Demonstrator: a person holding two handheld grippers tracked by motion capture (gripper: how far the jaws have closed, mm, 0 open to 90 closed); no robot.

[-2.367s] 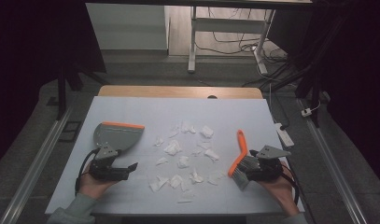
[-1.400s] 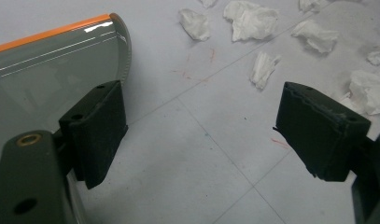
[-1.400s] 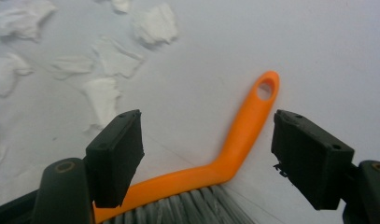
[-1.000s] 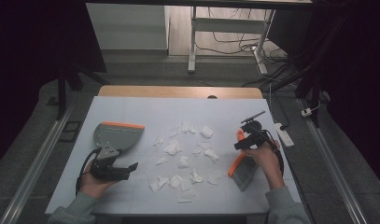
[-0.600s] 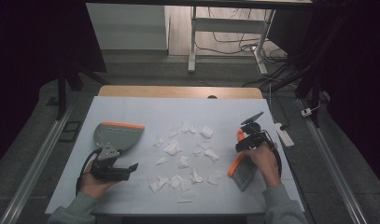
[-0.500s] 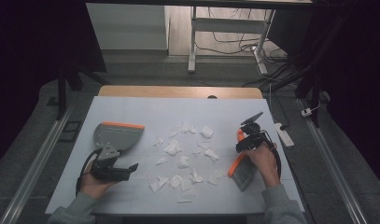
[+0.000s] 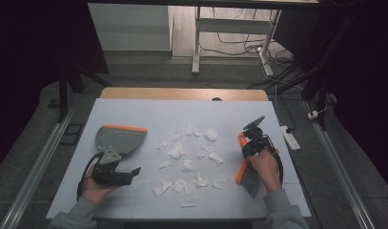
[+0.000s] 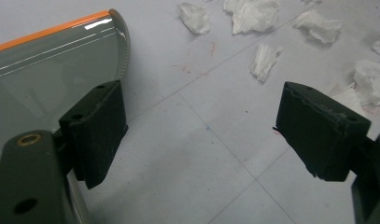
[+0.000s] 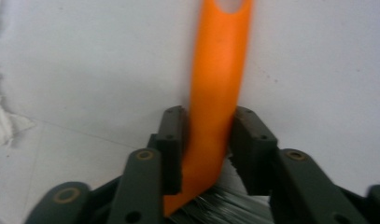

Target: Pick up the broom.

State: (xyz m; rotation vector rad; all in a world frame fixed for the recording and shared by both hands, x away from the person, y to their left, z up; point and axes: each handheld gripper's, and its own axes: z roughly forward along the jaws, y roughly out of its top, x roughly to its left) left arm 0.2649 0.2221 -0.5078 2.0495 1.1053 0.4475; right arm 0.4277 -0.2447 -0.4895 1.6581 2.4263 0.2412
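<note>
A brush (image 7: 243,171) with an orange handle and dark bristles lies at the mat's right side. My right gripper (image 7: 248,151) is shut on that handle (image 9: 220,56); its jaws have just been closing with the handle between them, and the pads (image 9: 171,140) press both sides. A grey dustpan (image 7: 119,138) with an orange lip lies at the left. My left gripper (image 7: 133,171) rests open just in front of it, nothing between its jaws (image 8: 201,135), the dustpan (image 8: 47,70) behind the left pad. Several crumpled white paper scraps (image 7: 187,164) lie between the two tools.
A white mat (image 7: 148,114) covers the table, whose wooden far edge (image 7: 182,93) shows beyond it. A white power strip (image 7: 289,137) lies off the right edge. More paper scraps (image 8: 253,14) lie ahead of the left gripper.
My right gripper moved from beside the bristles up onto the brush handle and closed on it. The left gripper and dustpan stayed where they were.
</note>
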